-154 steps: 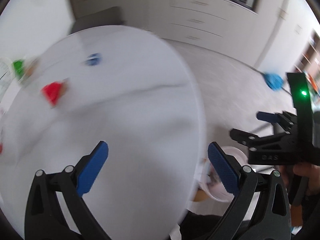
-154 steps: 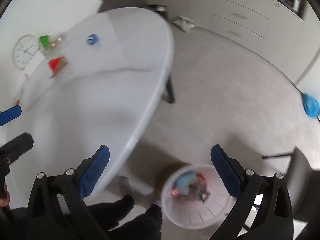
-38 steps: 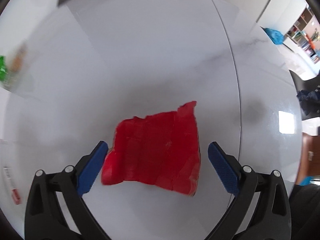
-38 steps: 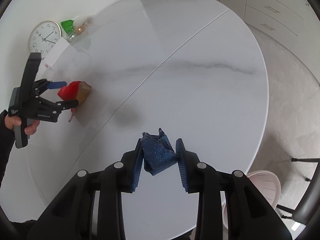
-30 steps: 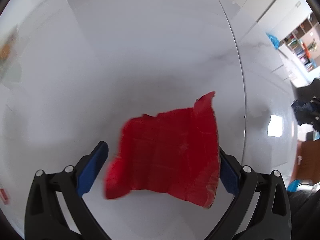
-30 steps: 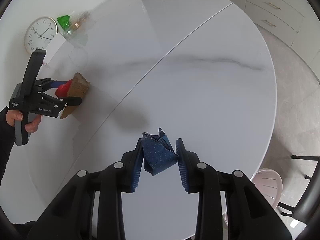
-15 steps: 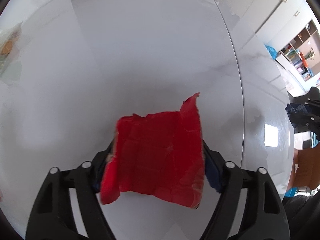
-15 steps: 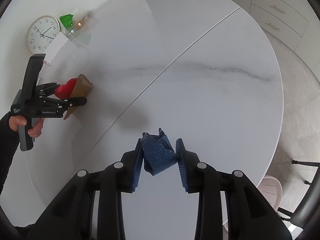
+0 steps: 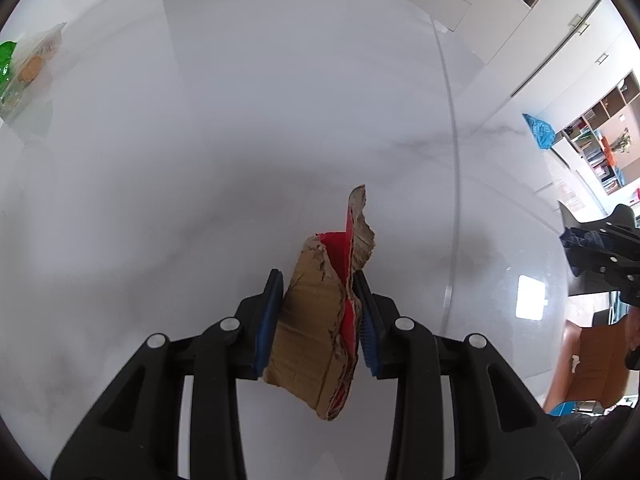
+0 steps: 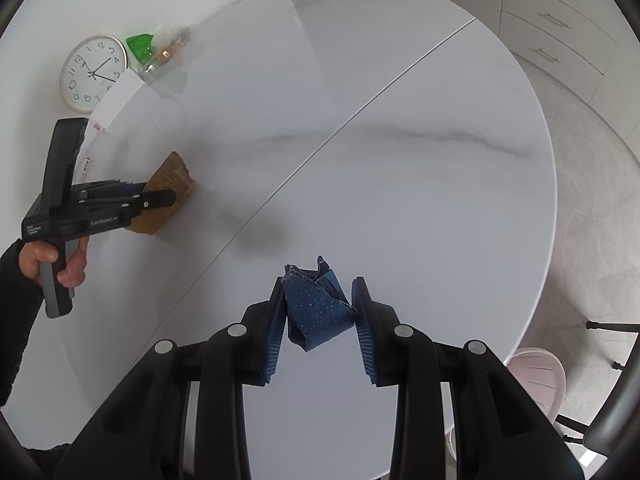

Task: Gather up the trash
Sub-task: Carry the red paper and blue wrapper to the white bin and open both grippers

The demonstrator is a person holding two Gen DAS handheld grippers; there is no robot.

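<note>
The left gripper [image 9: 318, 316] is closing its fingers on a torn piece of brown corrugated cardboard with a red face [image 9: 320, 320], folded between the blue pads above the white marble-look round counter [image 9: 280, 120]. The fold is springy and ragged; a shallow pinch could let it slide out. The right gripper [image 10: 318, 328] pinches a crumpled dark blue speckled wrapper [image 10: 318, 308], held by its edges, which may drop before reaching the pale slatted bin [image 10: 536, 376] on the floor at near right.
</note>
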